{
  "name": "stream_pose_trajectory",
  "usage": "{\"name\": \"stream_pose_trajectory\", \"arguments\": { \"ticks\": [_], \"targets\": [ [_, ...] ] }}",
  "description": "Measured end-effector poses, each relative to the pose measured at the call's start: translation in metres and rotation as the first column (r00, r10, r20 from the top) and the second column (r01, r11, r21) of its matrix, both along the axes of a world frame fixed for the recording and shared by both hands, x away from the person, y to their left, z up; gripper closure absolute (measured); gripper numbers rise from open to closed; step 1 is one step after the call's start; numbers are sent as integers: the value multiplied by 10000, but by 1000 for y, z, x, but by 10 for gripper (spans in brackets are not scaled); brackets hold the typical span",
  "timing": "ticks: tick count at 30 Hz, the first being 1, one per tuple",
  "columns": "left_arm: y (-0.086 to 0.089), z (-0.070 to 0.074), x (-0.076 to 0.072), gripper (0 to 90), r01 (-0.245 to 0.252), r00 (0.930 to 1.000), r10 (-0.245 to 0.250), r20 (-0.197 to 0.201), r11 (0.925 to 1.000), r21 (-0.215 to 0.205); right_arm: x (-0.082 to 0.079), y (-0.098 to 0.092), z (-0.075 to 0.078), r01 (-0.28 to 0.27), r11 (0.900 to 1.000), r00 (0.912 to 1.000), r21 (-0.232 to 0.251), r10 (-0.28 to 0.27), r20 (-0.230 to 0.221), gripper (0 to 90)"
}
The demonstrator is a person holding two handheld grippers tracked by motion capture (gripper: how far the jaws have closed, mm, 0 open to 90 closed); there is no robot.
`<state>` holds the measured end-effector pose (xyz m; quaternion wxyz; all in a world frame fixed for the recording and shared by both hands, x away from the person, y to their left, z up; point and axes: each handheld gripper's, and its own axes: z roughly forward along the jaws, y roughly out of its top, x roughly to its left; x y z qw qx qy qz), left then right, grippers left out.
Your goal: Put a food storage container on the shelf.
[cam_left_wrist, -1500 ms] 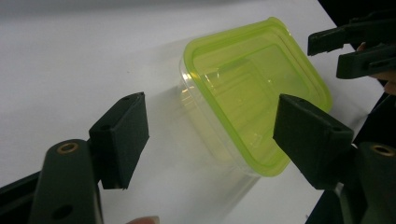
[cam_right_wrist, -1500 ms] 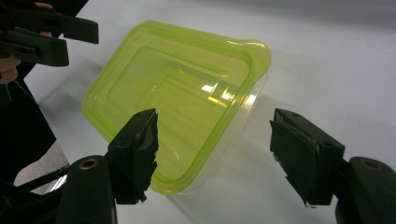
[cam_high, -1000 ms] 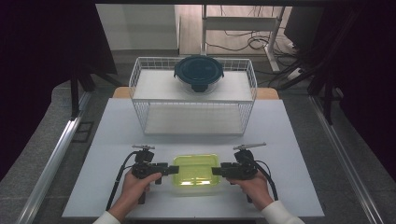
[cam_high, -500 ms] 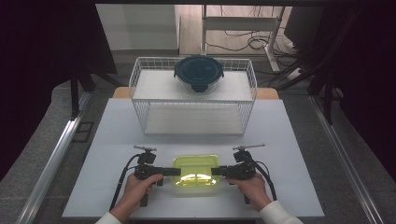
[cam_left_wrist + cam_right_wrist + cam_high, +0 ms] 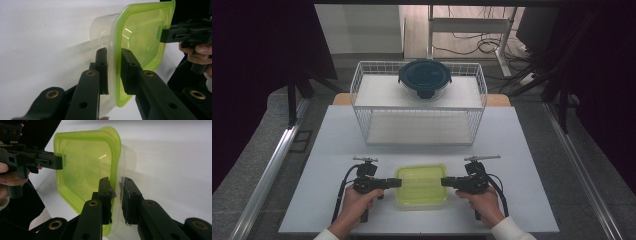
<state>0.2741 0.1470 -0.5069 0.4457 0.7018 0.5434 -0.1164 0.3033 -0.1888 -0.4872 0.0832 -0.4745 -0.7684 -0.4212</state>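
Green-lidded box sits between both tongs: left gripper and right gripper have just closed, pinching opposite rims, likely for a level lift.

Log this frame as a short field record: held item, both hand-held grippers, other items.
held item: green-lidded clear container, on white table
left hand-held gripper: jaws just closing, astride container's left rim
right hand-held gripper: jaws just closing, astride its right rim
behind: white wire rack
on rack: round container with dark lid
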Motion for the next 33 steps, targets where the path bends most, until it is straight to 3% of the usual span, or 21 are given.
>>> {"name": "stream_pose_trajectory", "arguments": {
  "ticks": [18,25,33],
  "targets": [
    [4,15,-7,788,111,9976,-117,689,9999,90,-6,2,12,-377,9993,9961,22,374,796,783],
    [5,29,-12,786,158,9926,-177,1198,9997,165,-10,1,23,-547,9985,9891,-1,542,1367,783],
    [5,38,-14,787,110,9889,-129,1480,9998,140,-13,2,33,-670,9976,9819,-166,688,1762,782]
  ]
}}
